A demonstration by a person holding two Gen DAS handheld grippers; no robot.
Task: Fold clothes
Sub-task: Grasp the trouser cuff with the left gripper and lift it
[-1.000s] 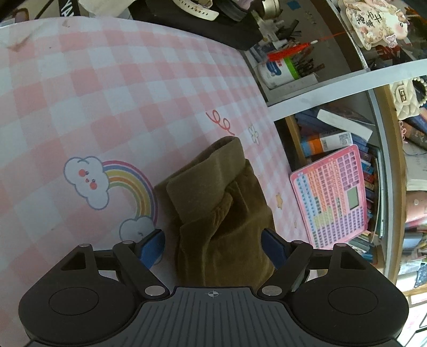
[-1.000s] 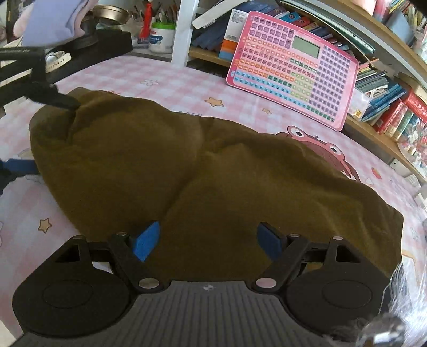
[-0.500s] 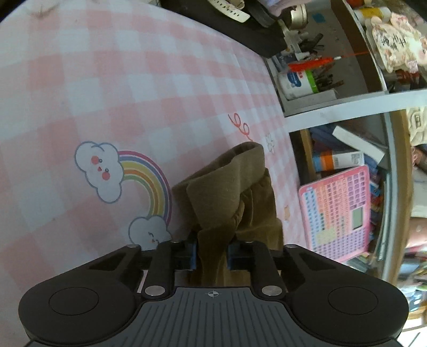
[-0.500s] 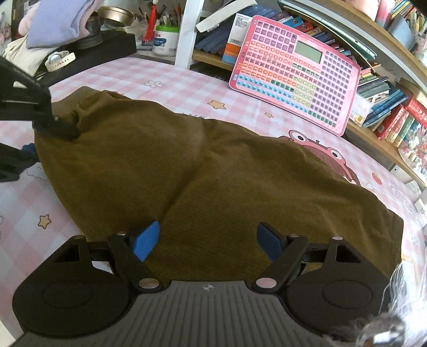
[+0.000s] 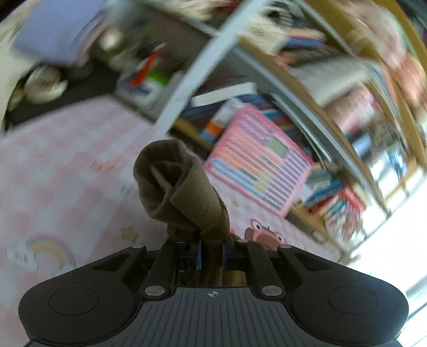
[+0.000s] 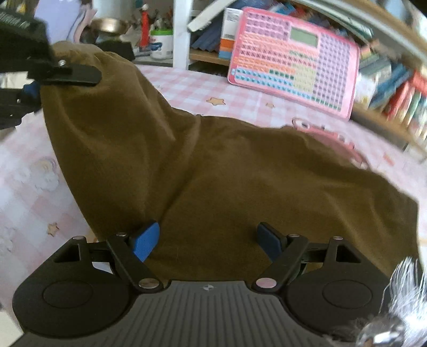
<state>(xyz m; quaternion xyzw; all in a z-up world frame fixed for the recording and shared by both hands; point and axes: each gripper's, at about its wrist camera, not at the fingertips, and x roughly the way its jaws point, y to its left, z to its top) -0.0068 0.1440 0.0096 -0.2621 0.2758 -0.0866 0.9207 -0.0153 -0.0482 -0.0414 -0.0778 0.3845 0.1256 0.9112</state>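
Note:
An olive-brown garment (image 6: 226,170) lies on the pink checked cloth (image 6: 202,88). My left gripper (image 5: 210,253) is shut on one end of the garment (image 5: 181,192) and holds that bunched end up off the table. In the right wrist view the left gripper (image 6: 40,80) shows at the upper left, with the cloth hanging from it in a raised peak. My right gripper (image 6: 205,240) is open, its blue pads on either side of the garment's near edge, low over the fabric.
A pink keypad toy (image 6: 291,56) leans against a bookshelf (image 6: 395,88) at the back. A white post (image 6: 181,32), a pen cup (image 6: 160,44) and a metal bowl (image 6: 109,25) stand at the back left. A frog print (image 5: 264,235) marks the cloth.
My left gripper closed on the garment's end and has lifted it, swinging up and round toward the shelves. The right gripper stayed open, moving slightly in over the fabric.

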